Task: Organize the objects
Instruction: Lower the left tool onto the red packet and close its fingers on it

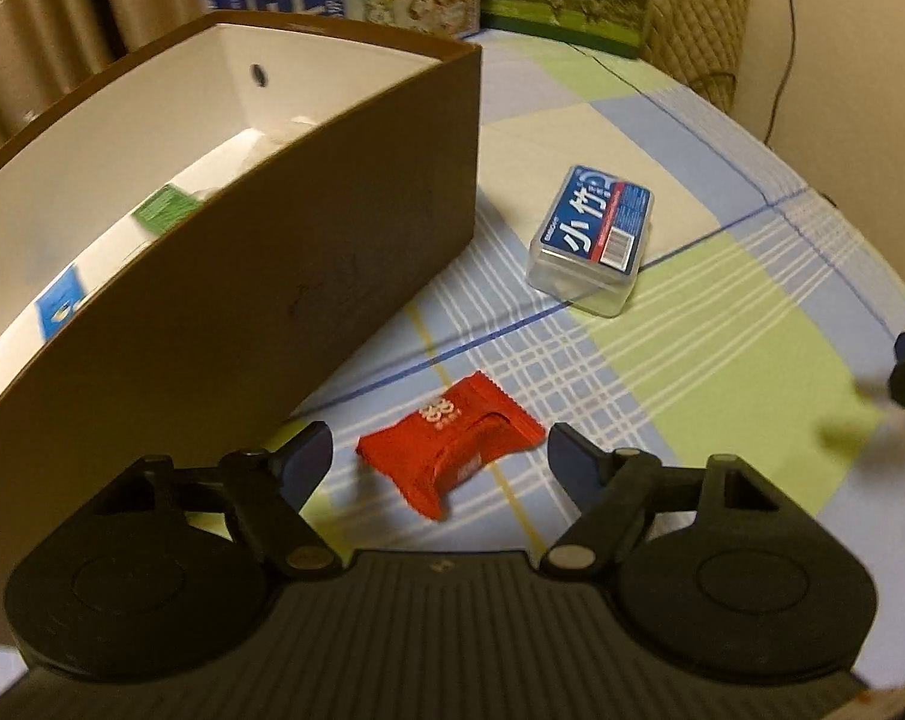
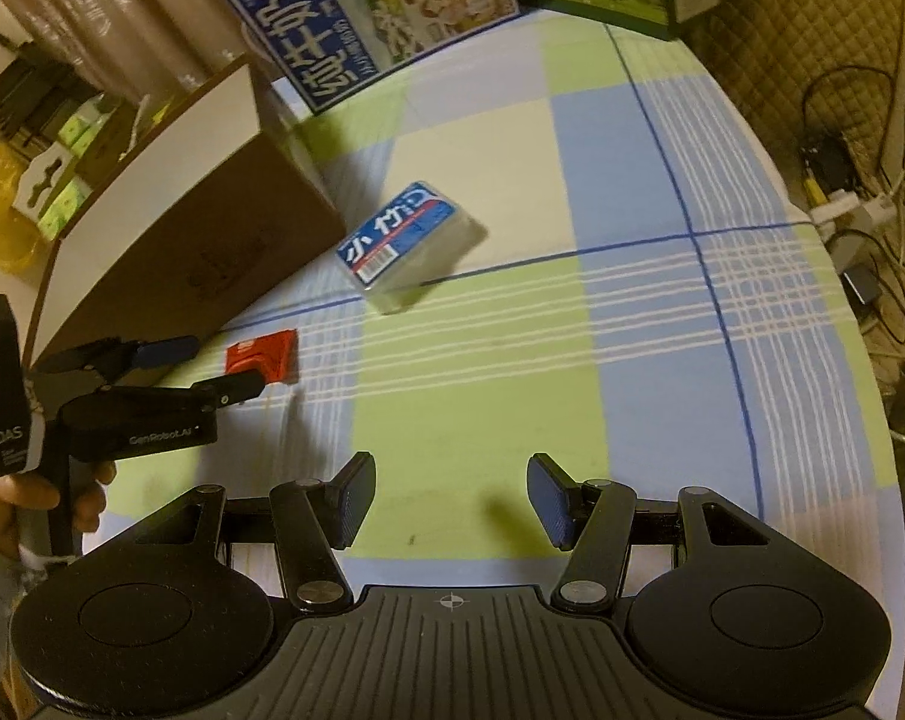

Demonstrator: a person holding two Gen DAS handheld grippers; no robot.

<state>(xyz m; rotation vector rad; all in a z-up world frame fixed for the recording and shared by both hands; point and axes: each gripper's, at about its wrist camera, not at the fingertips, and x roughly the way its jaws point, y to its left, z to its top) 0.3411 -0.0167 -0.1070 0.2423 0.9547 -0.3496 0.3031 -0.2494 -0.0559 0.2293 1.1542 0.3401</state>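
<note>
Both tongs gape empty; left tongs [image 1: 440, 450] straddle a red packet [image 1: 449, 447], box [image 1: 242, 276] contents half-hidden.

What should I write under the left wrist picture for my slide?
Open left gripper hovers around a red snack packet beside the brown box.

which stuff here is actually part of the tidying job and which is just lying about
Part of the job:
- red snack packet, between the open left tongs
- clear case with blue label, on the checked cloth
- brown box, already holding a few items
- right tongs, open and empty

Just lying about:
- milk cartons at the back
- cables off the table edge
</note>
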